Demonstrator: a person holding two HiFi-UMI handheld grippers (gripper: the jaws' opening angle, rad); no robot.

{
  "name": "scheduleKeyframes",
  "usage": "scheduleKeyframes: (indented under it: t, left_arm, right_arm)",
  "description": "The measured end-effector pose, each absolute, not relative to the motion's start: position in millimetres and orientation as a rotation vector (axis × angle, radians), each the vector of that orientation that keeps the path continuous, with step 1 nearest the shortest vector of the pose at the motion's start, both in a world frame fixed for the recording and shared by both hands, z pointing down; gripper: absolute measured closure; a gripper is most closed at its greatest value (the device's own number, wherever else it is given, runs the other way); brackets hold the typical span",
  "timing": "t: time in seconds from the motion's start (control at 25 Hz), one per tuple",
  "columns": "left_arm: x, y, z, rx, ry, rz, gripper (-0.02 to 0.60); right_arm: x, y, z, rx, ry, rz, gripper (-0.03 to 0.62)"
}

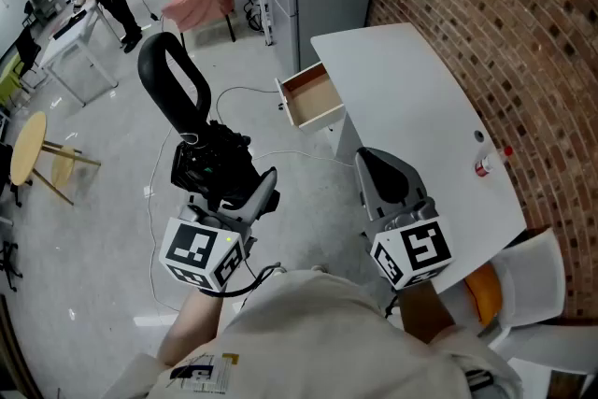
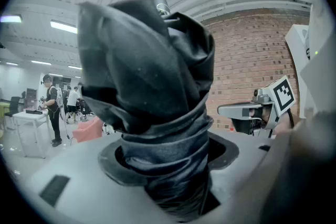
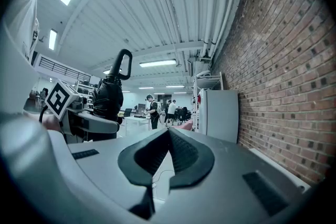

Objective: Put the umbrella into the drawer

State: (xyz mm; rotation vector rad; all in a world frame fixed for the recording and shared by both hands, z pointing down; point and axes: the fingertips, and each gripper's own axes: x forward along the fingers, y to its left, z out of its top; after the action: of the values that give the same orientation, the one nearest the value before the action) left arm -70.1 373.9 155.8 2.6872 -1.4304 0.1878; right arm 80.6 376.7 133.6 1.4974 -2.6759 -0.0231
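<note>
A brick wall is seen along the right, and a white surface is set against it. From the near side of the surface a drawer is pulled out, its wooden inside bare and open upward. A folded black umbrella is clamped in the left hand-held gripper, whose jaws are spread wide around the bundled fabric. The umbrella's long axis is held roughly upright, across the jaws, with the loop handle on top. The right hand-held gripper is closed, with nothing between its jaws. The drawer lies ahead of both and to the right of the loaded left one, so the umbrella will probably need laying flat.
</note>
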Motion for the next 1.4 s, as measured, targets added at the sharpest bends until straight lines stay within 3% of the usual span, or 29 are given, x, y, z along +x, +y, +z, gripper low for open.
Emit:
scheduleKeyframes:
  t: [0.72, 0.96, 1.4]
  left_arm:
    - [-29.8, 364.7, 181.1, 2.649, -1.447, 0.263, 0.284]
    - [-44.8, 360.7, 184.2, 2.640, -1.419, 0.260, 0.282]
    - [-26.7, 305.8, 218.1, 2.634, -1.395, 0.279, 0.282]
  right_arm:
    - [126.6, 361.5, 160.7, 1.515, -2.696, 0.086, 0.586]
    - [101.7, 356.7, 166.9, 1.475, -2.691, 0.105, 0.586]
    - [117.4, 304.9, 201.1, 1.479, -2.664, 0.133, 0.586]
